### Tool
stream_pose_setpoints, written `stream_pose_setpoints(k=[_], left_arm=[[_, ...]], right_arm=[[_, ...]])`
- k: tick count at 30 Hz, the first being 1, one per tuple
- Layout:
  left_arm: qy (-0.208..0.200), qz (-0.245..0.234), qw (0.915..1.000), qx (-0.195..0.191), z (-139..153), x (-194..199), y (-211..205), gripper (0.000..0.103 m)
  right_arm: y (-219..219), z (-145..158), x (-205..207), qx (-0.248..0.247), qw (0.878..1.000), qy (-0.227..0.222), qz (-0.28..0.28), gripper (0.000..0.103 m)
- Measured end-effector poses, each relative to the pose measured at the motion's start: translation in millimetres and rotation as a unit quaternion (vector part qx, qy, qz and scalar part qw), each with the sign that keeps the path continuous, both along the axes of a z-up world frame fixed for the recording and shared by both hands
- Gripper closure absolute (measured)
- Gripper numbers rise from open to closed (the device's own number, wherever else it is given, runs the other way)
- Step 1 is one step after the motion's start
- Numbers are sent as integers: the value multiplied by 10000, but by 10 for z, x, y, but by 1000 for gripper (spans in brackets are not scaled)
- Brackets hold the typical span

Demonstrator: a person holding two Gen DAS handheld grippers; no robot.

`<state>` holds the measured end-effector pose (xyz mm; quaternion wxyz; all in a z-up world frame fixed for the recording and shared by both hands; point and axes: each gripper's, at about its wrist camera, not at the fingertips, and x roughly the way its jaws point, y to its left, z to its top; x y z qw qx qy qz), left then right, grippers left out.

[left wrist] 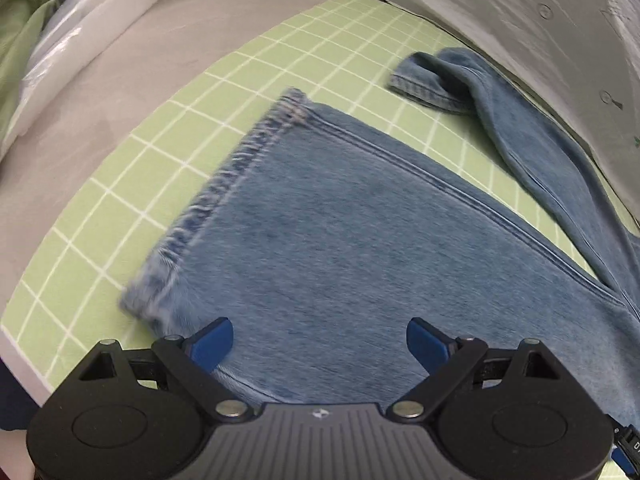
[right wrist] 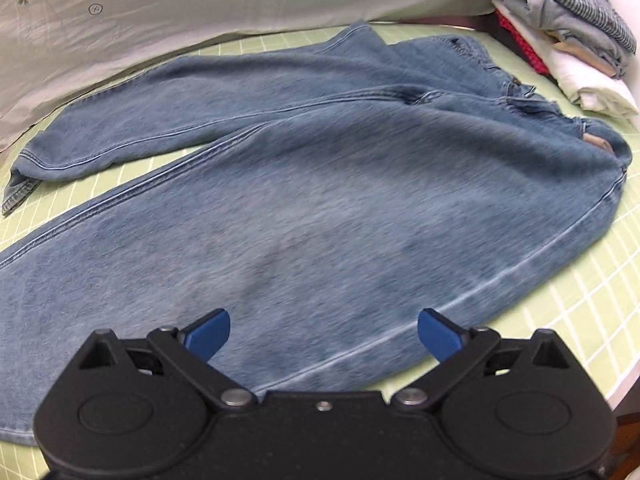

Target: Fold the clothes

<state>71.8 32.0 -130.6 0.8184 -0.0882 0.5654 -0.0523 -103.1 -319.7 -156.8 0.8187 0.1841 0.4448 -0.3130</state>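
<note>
Two grippers wide open over the jeans

Both of our grippers, left gripper (left wrist: pixel 320 340) and right gripper (right wrist: pixel 324 334), hang spread wide, holding nothing, above the jeans (right wrist: pixel 320 200) lying flat on the green grid mat (left wrist: pixel 120 208). Bare mat shows past the leg hem (left wrist: pixel 208 208). Only our right view shows the stacked clothes (right wrist: pixel 568 40) beside the waistband.
</note>
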Motion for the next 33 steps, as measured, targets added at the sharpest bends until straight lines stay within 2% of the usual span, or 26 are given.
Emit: stream_pose_setpoints(k=[2,6,9,14,19,27,32,33], left_arm=[[15,191,9997,-141,-11,3,184,10],[-30,246,9988,-418,22,-12,284,9],[-60,163,9993,-319,41,1,217,9],[-222,270,9983,-469,138,120,150,9],[-427,241,9973,-548,301,327,-26,5],[-464,8,9943,-955,380,888,-329,4],[-449,-42,9909,-1268,347,1394,-484,4],[-403,-46,9899,-1359,322,1505,-515,4]], right_arm=[[54,-18,66,55,10000,25,38,2],[161,-55,199,166,9998,76,113,2],[217,-74,282,226,9995,122,177,2],[96,-132,320,440,9986,290,56,2],[-157,-154,271,560,9973,345,-320,2],[-613,-210,297,800,9904,32,-1126,0],[-827,-281,493,462,9837,92,-1734,0],[-828,-299,560,330,9844,200,-1717,0]])
